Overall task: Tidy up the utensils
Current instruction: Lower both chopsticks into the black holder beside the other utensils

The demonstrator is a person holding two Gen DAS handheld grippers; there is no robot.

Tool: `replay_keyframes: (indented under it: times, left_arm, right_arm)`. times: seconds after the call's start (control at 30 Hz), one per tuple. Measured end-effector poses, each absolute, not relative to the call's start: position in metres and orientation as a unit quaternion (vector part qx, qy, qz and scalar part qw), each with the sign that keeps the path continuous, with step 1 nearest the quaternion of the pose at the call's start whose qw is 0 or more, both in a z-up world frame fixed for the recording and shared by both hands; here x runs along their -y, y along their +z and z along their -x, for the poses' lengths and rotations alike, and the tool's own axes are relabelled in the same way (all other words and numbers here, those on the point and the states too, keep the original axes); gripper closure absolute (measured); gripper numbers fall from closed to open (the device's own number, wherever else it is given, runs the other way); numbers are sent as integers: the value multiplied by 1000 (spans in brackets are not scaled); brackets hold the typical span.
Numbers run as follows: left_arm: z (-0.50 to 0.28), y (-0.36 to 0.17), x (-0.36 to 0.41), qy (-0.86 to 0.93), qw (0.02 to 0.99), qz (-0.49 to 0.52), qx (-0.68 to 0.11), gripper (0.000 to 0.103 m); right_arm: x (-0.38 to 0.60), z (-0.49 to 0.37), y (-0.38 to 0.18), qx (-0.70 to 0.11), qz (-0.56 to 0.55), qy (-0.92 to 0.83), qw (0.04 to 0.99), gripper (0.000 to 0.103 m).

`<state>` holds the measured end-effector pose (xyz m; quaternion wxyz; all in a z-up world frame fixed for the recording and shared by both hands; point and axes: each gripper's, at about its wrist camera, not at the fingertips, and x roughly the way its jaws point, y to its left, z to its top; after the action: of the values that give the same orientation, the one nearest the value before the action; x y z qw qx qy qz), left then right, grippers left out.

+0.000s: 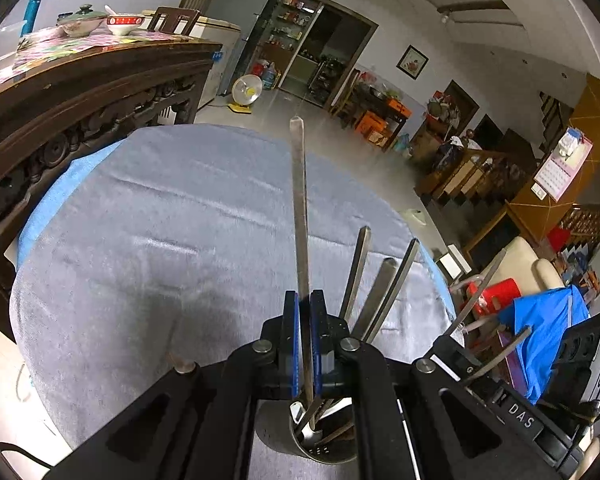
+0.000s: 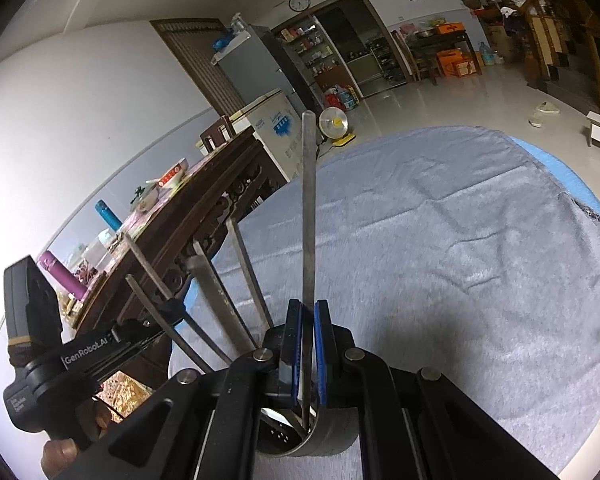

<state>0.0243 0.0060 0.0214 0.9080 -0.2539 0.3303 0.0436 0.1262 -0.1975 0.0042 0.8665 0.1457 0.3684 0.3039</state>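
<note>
left wrist view: left gripper (image 1: 304, 308) at lower centre, blue-padded jaws clenched on a long flat steel utensil handle (image 1: 300, 208) that runs up to mid-frame; its lower end dips into the round steel utensil holder (image 1: 324, 450) at the bottom centre
holder contents: several more flat steel handles (image 1: 380, 292) fan out right of centre, leaning; working ends too hidden to say spoon or fork
surface: grey fleecy cloth (image 1: 160, 240) fills the middle, bare of loose utensils as far as seen
right wrist view: right gripper (image 2: 308, 312) at lower centre, jaws clamped on another flat steel utensil shaft (image 2: 309, 208); tip inside the same holder's rim (image 2: 332, 436) at the bottom
left side of frame: the other gripper's black body (image 2: 100, 352) with leaning handles crossing it
step (judged): both utensils being seated in the holder
doing it well: keep each shaft near upright; lower till the tip bottoms out; loosen one grip at a time so handles don't knock; don't tip the holder
</note>
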Motion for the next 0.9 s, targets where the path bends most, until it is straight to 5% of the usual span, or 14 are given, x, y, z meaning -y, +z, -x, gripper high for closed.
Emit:
replay_keyframes:
  times: [0.9]
  left_arm:
    - [-23,5,13,43,901,228,-367,97]
  right_arm:
    - [194,-114,-8,-382,-124,306,863,96]
